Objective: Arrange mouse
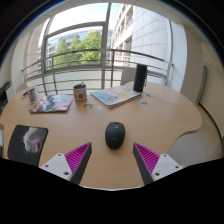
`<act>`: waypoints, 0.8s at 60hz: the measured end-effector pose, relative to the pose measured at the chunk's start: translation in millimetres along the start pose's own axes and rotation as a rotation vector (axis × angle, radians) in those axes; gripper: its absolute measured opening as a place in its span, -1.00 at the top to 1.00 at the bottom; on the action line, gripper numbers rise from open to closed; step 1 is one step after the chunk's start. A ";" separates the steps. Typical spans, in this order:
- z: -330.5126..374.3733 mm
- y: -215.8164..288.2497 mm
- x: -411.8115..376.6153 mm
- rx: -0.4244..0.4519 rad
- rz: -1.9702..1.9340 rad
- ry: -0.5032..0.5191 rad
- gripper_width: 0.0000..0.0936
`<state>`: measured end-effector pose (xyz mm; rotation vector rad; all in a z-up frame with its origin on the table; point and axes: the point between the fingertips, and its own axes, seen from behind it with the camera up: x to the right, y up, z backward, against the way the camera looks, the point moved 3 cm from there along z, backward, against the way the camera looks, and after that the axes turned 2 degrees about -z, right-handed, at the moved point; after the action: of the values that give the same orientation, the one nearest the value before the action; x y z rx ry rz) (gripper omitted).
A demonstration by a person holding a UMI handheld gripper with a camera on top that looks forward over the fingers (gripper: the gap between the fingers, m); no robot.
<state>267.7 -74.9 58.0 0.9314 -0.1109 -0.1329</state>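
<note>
the mouse (115, 134) sits near the table (170, 120) front edge, just ahead of the gripper (112, 158), fingers spread apart. likely light, rigid, smooth-shelled; best pinched across its narrower sides.

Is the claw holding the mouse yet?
No. The gripper is open; the mouse rests on the table just ahead of its fingers.

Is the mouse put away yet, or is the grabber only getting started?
Nothing looks done yet. The mouse sits on the bare table, just ahead of the fingers, untouched. In hand: the gripper is open and aimed at it, holding nothing. Left to do: close on the mouse and move it, perhaps onto the dark mat beside the fingers.
</note>
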 end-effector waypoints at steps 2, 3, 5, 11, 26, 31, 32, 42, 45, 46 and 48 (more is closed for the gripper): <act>-16.8 3.5 -0.5 0.000 0.006 0.005 -0.81; -25.1 4.4 -0.6 -0.003 0.007 0.006 -0.81; -39.9 5.5 0.0 -0.009 0.004 0.007 -0.82; -77.0 9.5 1.1 -0.025 -0.018 0.009 -0.76; -112.6 16.6 5.0 -0.035 -0.051 0.021 -0.09; -112.7 17.8 6.0 -0.024 -0.041 0.021 0.03; -112.1 17.8 5.4 -0.022 -0.036 0.021 0.05; -105.8 21.7 0.3 -0.024 -0.015 -0.002 0.15; -90.7 35.5 -0.8 0.006 -0.017 -0.018 0.15; -84.0 42.5 -1.8 0.022 -0.019 -0.025 0.15; -67.8 59.1 -6.5 0.061 -0.026 -0.032 0.15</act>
<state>275.5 14.6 65.1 0.9915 -0.1334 -0.1697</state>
